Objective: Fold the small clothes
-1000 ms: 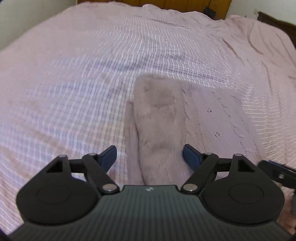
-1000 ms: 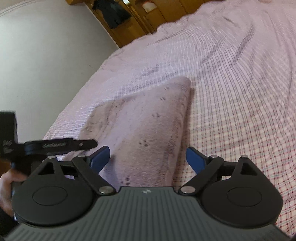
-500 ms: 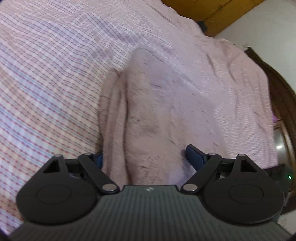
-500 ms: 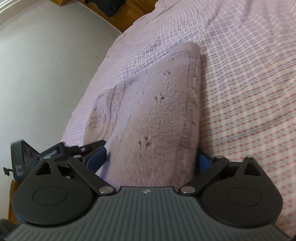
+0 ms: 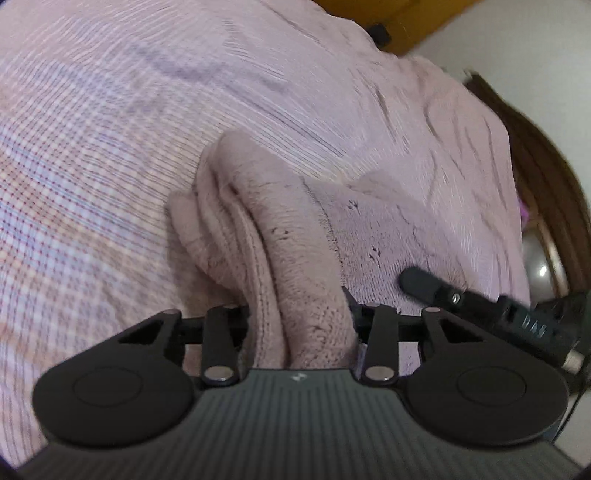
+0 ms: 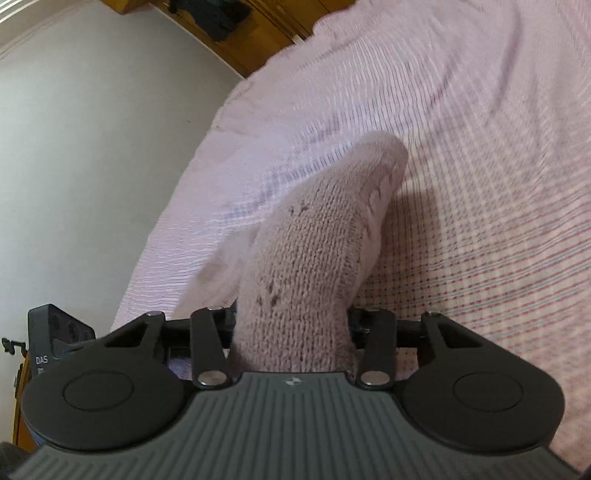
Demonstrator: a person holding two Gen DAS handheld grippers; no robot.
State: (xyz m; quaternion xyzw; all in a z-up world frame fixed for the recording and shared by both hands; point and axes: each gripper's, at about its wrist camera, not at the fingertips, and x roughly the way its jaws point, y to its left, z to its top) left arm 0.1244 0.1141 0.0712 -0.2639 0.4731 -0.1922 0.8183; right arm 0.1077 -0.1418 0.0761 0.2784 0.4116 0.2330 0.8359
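A fuzzy pink knit garment [image 5: 280, 221] lies on the pink checked bedcover [image 5: 92, 147], its near edge bunched into ridges and raised. My left gripper [image 5: 299, 317] is closing on that edge, with the cloth squeezed between its jaws and hiding the pads. In the right wrist view the same garment [image 6: 325, 229] rises as a thick fold from the bedcover [image 6: 480, 184] into my right gripper [image 6: 291, 317], whose jaws are closing on it too. The right gripper [image 5: 461, 299] shows at the right of the left wrist view.
A white wall [image 6: 74, 147] runs along the bed's left side, with wooden furniture [image 6: 236, 55] and a dark hanging garment [image 6: 218, 18] behind. A dark wooden frame [image 5: 546, 155] stands past the far right of the bed.
Both grippers went from open over the flat garment to closed on its near edge. The cloth is now bunched and lifted off the bed, and both views have tilted.
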